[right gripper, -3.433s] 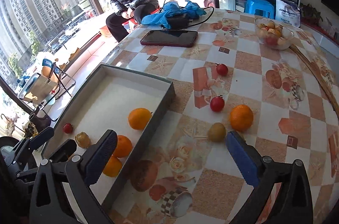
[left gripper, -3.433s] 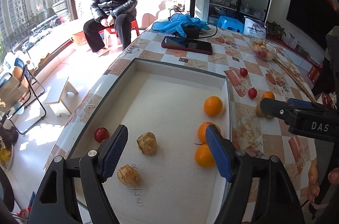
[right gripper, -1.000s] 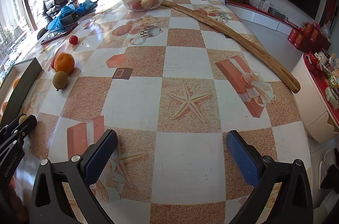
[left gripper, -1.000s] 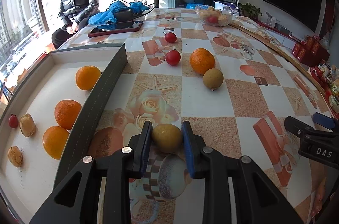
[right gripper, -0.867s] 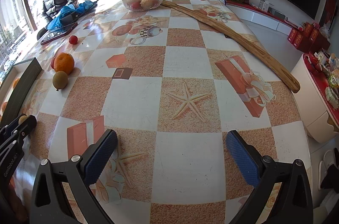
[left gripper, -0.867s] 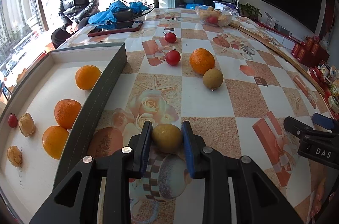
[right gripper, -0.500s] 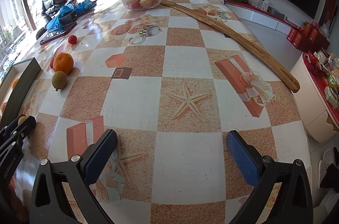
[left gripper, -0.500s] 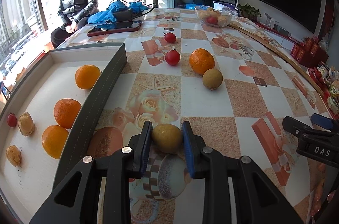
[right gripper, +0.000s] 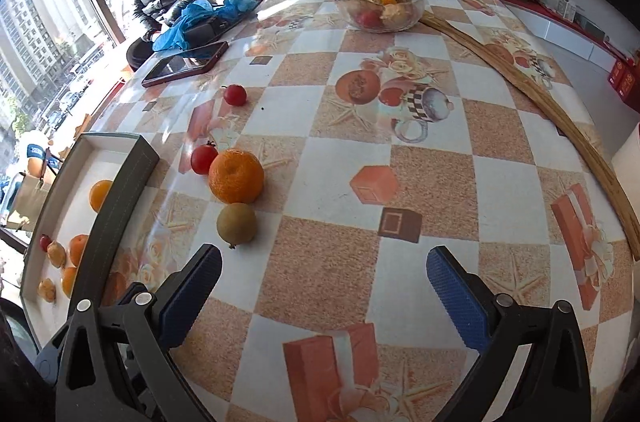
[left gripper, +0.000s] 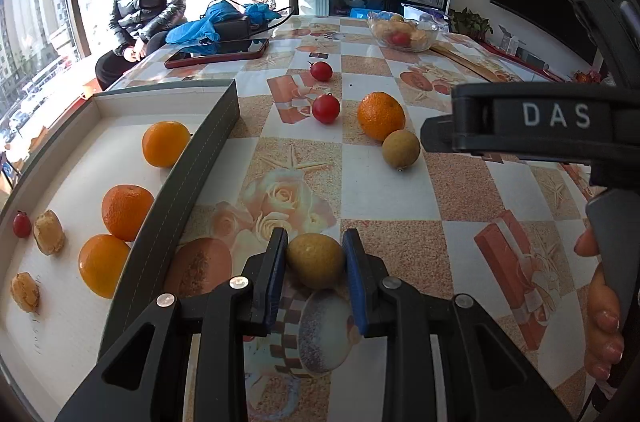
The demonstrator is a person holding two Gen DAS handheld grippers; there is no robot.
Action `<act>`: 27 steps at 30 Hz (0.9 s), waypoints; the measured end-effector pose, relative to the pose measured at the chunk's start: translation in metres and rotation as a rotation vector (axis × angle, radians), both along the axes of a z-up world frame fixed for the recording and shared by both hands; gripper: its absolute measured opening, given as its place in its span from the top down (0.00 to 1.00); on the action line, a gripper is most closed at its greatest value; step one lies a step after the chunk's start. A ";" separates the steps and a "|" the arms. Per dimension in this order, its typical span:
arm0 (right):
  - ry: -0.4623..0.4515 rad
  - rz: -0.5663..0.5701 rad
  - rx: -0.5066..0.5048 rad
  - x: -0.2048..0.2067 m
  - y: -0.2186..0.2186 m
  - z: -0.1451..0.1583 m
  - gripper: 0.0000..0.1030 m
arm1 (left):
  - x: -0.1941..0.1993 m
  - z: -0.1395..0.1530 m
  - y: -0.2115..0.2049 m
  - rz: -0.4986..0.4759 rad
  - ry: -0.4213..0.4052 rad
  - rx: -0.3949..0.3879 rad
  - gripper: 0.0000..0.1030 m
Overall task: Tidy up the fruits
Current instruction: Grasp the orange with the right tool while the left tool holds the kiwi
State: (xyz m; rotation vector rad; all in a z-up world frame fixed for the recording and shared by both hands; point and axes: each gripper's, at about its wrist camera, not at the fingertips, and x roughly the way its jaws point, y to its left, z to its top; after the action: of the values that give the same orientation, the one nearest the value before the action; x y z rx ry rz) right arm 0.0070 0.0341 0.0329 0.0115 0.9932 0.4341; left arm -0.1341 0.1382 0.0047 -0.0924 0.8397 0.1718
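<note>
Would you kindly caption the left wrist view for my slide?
Left hand-held gripper clamps a yellow-green round fruit beside the grey shallow tray holding three oranges.

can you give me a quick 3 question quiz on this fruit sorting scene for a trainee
1. True or false: the left hand-held gripper is shut on a yellow-brown fruit.
2. How many oranges lie inside the tray? A) one B) three C) five
3. Fill in: the right hand-held gripper is ____ and holds nothing.

Key:
1. True. Both pads press the fruit's sides.
2. B. Three oranges lie in it; a fourth orange sits out on the table beside a brownish fruit.
3. Open. Its jaws stand wide apart above the tablecloth.
</note>
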 end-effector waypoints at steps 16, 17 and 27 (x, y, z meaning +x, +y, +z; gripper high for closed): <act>0.025 0.108 -0.032 0.043 0.060 -0.010 0.63 | 0.000 0.000 -0.006 0.000 -0.001 0.000 0.70; 0.018 0.087 -0.022 0.042 0.054 -0.009 0.63 | 0.000 0.000 -0.005 0.000 -0.001 -0.001 0.70; -0.033 -0.052 -0.041 -0.030 -0.058 -0.015 0.63 | 0.000 -0.001 -0.004 -0.001 -0.002 -0.001 0.70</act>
State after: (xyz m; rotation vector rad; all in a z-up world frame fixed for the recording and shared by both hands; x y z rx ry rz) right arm -0.0234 -0.0234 0.0176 -0.0072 0.9672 0.3653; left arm -0.1345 0.1338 0.0040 -0.0929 0.8379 0.1702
